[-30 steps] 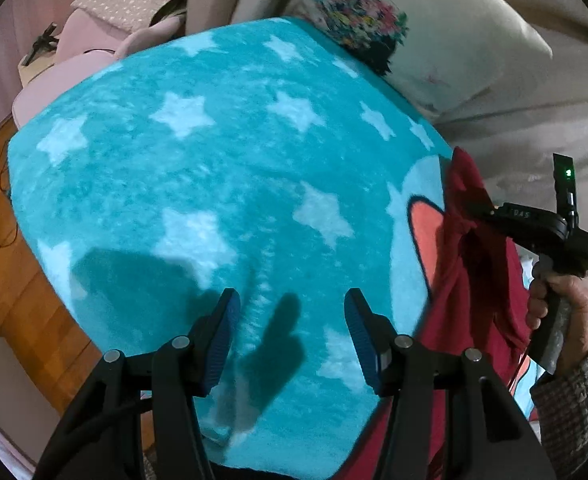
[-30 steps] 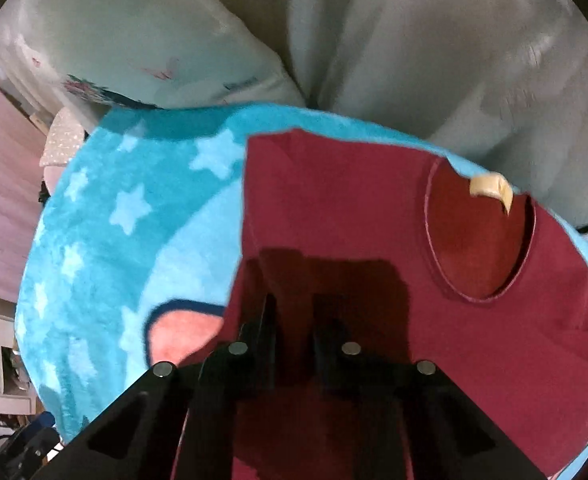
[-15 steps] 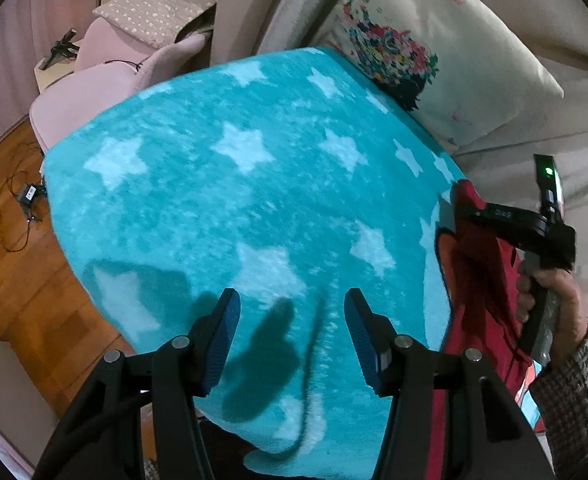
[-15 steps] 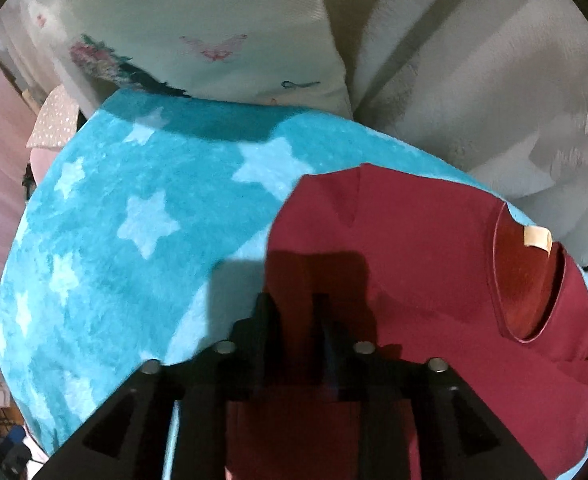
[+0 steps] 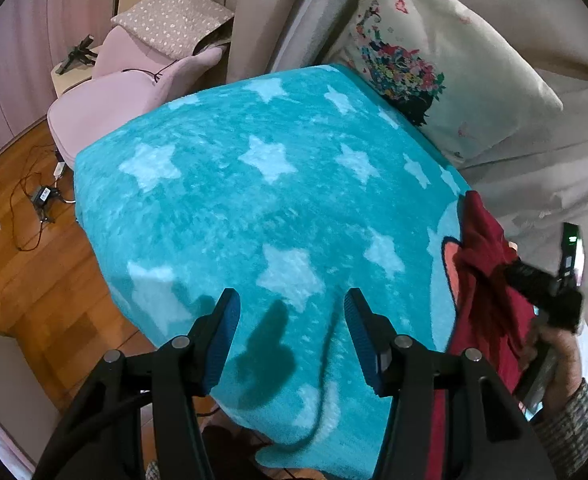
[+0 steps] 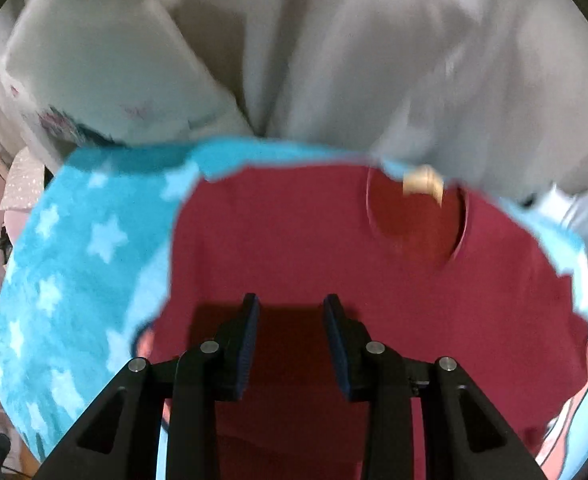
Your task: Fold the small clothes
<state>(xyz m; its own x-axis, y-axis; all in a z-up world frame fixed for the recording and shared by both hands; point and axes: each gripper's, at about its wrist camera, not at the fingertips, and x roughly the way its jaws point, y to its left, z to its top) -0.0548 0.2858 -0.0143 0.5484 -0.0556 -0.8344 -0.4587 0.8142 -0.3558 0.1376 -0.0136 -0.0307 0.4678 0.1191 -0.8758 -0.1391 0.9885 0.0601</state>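
Wooden plank floor (image 5: pixel 26 280) fills the left of the left wrist view, with cables and a small adapter (image 5: pixel 43 194) lying on it. A pink upholstered chair (image 5: pixel 110 96) at upper left carries a dotted cushion (image 5: pixel 174 20). Beige curtains (image 5: pixel 254 8) hang at top.

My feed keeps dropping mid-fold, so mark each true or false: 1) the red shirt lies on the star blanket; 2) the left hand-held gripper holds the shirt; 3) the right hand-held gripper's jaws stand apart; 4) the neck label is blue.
1) True: the red shirt lies on the star blanket.
2) False: the left hand-held gripper is open over bare blanket.
3) True: the right hand-held gripper is open above the shirt.
4) False: the neck label is cream.
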